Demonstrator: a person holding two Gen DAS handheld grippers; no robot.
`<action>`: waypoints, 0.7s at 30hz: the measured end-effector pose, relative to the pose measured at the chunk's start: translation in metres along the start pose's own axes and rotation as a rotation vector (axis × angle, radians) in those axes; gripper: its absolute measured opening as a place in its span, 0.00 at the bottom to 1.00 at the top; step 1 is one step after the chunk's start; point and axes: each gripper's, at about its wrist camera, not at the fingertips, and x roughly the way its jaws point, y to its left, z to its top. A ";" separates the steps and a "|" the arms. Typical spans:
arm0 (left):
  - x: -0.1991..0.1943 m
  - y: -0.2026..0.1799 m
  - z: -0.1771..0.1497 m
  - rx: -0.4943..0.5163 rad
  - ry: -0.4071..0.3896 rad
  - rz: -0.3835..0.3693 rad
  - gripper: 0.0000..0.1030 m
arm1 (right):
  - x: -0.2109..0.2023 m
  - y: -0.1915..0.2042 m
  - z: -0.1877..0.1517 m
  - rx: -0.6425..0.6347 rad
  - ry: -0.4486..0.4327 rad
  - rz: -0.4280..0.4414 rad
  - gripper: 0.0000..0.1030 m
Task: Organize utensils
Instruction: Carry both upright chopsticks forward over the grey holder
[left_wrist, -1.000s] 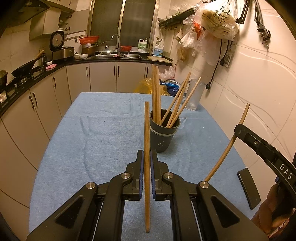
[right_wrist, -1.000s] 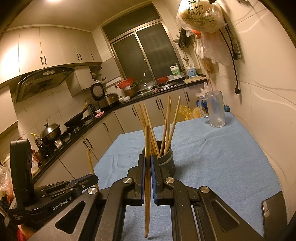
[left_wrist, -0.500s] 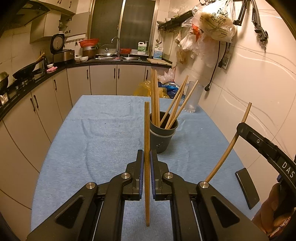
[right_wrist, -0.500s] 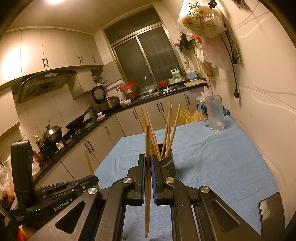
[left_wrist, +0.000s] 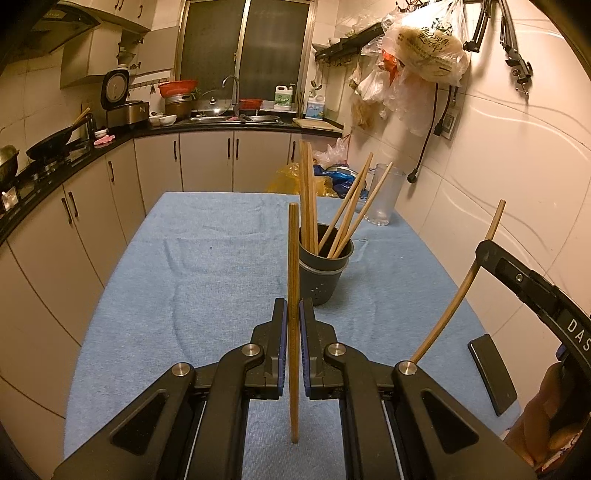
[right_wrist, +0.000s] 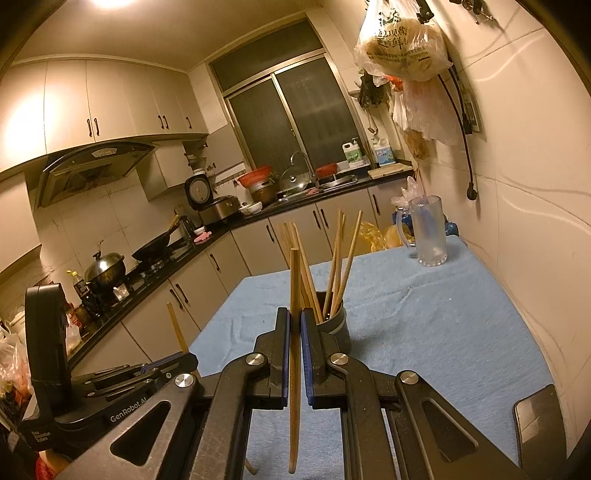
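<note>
Blue cloth (left_wrist: 221, 295) covers the table under both our grippers, the largest thing in view. On it, toward the far right corner, we see a clear glass mug (right_wrist: 428, 230), and a dark phone (left_wrist: 491, 373) lies near the right edge. A dark grey cup (left_wrist: 325, 269) stands on the cloth and holds several wooden chopsticks (left_wrist: 308, 195) that lean apart.

Our left gripper (left_wrist: 293, 339) is clamped on a single brown chopstick (left_wrist: 293, 277), held upright between the blue pads (left_wrist: 283, 343). In the left wrist view the cup stands just past the fingertips, at about one o'clock from them, and not touching the stick.

Our right gripper (right_wrist: 294, 343) is likewise closed on a chopstick of its own (right_wrist: 294, 295), upright, its lower end hanging below the fingers. In the right wrist view the cup (right_wrist: 334, 326) is close behind the fingertips at about one o'clock, partly hidden by the right finger.
</note>
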 end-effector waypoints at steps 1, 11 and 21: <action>0.000 0.000 0.000 -0.001 0.000 0.001 0.06 | -0.001 0.000 0.000 0.000 -0.001 0.000 0.06; 0.001 -0.001 0.000 -0.001 0.001 0.001 0.06 | -0.002 0.002 0.004 -0.006 -0.009 -0.002 0.06; 0.000 0.001 0.003 0.000 0.002 0.006 0.06 | -0.001 0.002 0.008 -0.009 -0.014 -0.003 0.06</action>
